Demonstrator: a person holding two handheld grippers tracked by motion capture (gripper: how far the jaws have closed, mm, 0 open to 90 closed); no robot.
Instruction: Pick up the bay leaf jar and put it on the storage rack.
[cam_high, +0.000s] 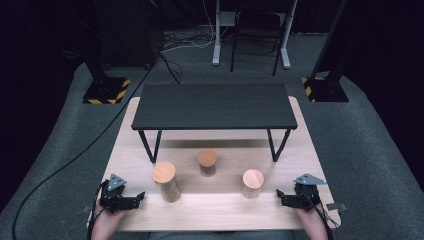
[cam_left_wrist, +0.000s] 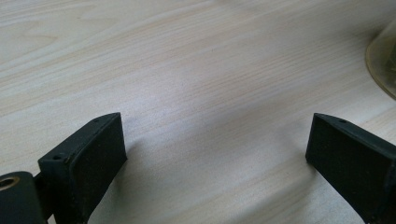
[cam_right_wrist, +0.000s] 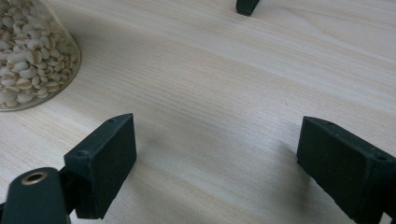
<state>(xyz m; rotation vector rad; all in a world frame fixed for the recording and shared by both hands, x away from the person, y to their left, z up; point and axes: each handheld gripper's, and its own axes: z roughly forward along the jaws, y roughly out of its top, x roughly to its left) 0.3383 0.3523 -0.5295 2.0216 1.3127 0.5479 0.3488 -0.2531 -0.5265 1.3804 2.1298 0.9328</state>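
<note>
Three glass jars with round wooden lids stand in a row on the light wooden table (cam_high: 215, 205): a tall one (cam_high: 165, 181) at the left, a dark-filled one (cam_high: 207, 162) in the middle, and a short one (cam_high: 252, 183) at the right. My left gripper (cam_high: 139, 197) rests at the front left corner, jaws pointing toward the tall jar. In its own view the left gripper (cam_left_wrist: 215, 126) is open over bare wood, with the jar's base (cam_left_wrist: 382, 65) at the right edge. My right gripper (cam_high: 281, 196) lies at the front right. The right gripper (cam_right_wrist: 217, 123) is open and empty, beside the short jar of pale beans (cam_right_wrist: 28, 56).
A low black shelf (cam_high: 214, 106) on thin legs spans the back half of the table, and one of its feet (cam_right_wrist: 246, 5) shows ahead of the right gripper. Beyond the table are grey carpet, cables and stand bases with yellow-black stripes (cam_high: 106, 91).
</note>
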